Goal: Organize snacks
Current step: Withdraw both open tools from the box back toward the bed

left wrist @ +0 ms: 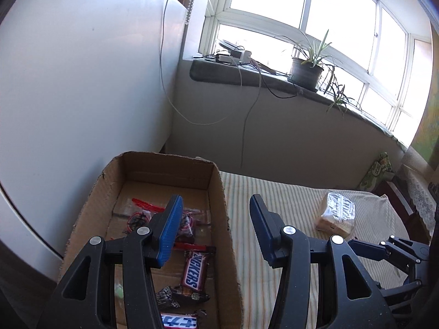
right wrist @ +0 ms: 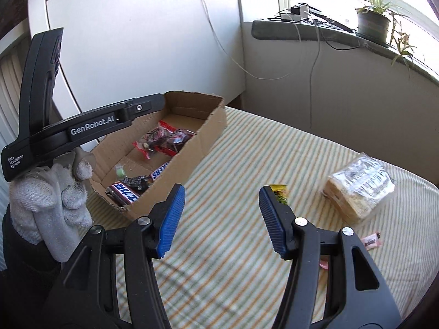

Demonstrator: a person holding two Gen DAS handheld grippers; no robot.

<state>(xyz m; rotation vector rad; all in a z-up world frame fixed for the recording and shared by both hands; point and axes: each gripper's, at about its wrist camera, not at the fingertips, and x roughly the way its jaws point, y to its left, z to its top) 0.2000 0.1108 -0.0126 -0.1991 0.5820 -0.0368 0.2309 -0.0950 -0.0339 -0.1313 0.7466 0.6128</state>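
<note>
An open cardboard box (left wrist: 219,219) stands on a striped cloth and holds a Snickers bar (left wrist: 193,271), other chocolate bars and clear bags with red strips (left wrist: 142,213). My left gripper (left wrist: 216,208) hangs open and empty above the box's right wall, one finger over the inside and one over the cloth. My right gripper (right wrist: 222,192) is open and empty over the cloth, right of the box (right wrist: 197,142). A yellow-wrapped snack (right wrist: 279,193) lies just past its right fingertip. A clear-wrapped package (right wrist: 362,189) and a small pink candy (right wrist: 371,241) lie to the right.
A gloved hand (right wrist: 52,205) holds the left gripper's black housing (right wrist: 90,128) beside the box. A white appliance (left wrist: 82,82) stands behind the box. Cables hang from a windowsill with a potted plant (left wrist: 306,72). Striped cloth (right wrist: 233,246) lies under the right gripper.
</note>
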